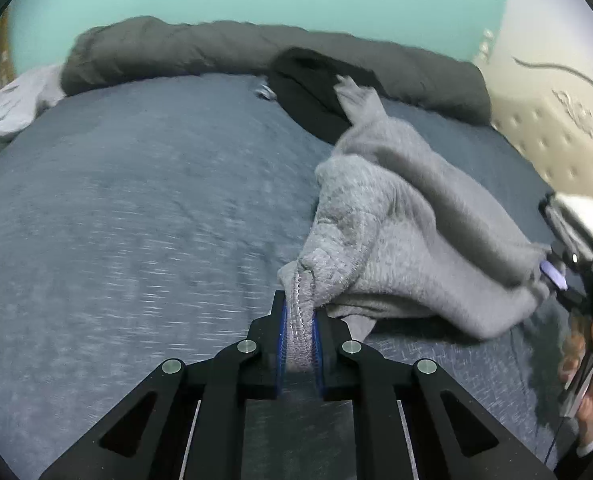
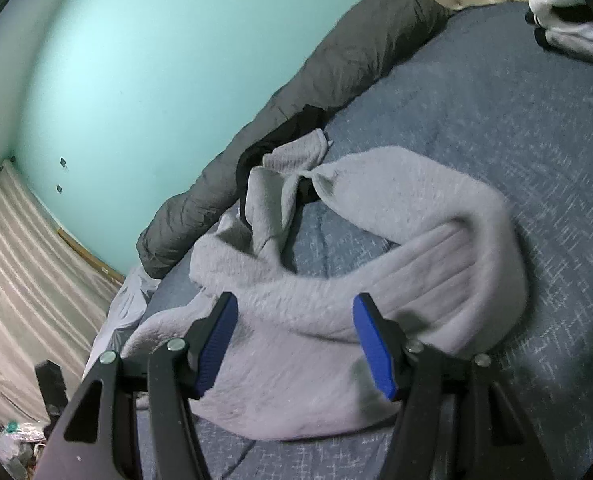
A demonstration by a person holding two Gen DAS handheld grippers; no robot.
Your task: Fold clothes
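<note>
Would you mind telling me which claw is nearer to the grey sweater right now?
Left. The left claw is shut on a bunched edge of the grey sweater. The right claw is open, with the sweater's ribbed edge between its fingers, unpinched.

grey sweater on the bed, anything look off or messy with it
Yes. The grey sweater lies crumpled in a twisted loop on the blue bedspread, one sleeve draped over a black garment. The left gripper pinches a bunched edge; the right gripper is open above it.

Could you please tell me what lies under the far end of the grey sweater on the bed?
The grey sweater's far sleeve rests on a black garment, which lies against the rolled dark grey duvet. How far the black garment extends beneath is covered.
</note>
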